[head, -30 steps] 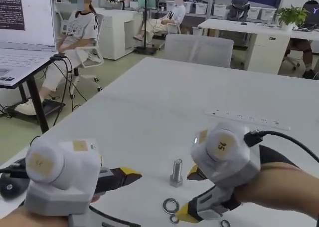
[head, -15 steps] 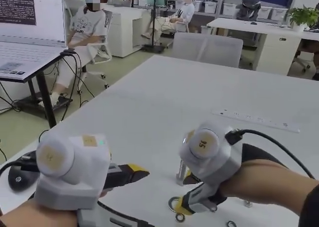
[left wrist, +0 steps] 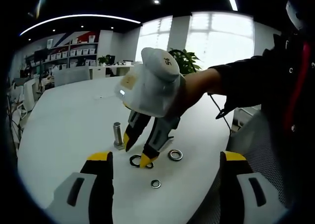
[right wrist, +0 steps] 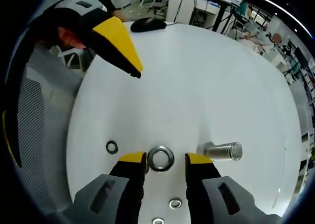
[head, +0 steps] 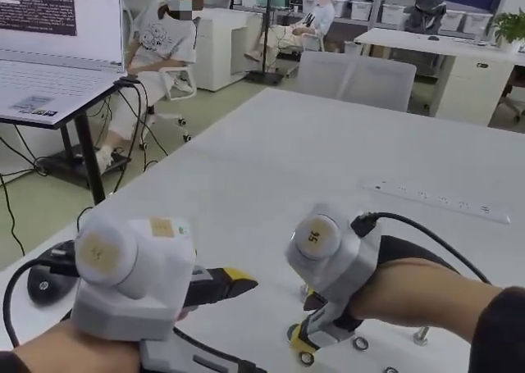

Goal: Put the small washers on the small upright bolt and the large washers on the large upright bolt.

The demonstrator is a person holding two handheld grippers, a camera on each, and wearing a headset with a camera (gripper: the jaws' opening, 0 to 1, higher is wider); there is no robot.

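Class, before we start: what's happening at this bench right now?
A person holds a hand-held gripper in each hand over a white table. The right hand-held gripper is down at the tabletop, its open jaws either side of a large flat steel washer, not closed on it. The large upright steel bolt stands just beside it. The left hand-held gripper hovers open, holding nothing. Small steel washers lie loose nearby.
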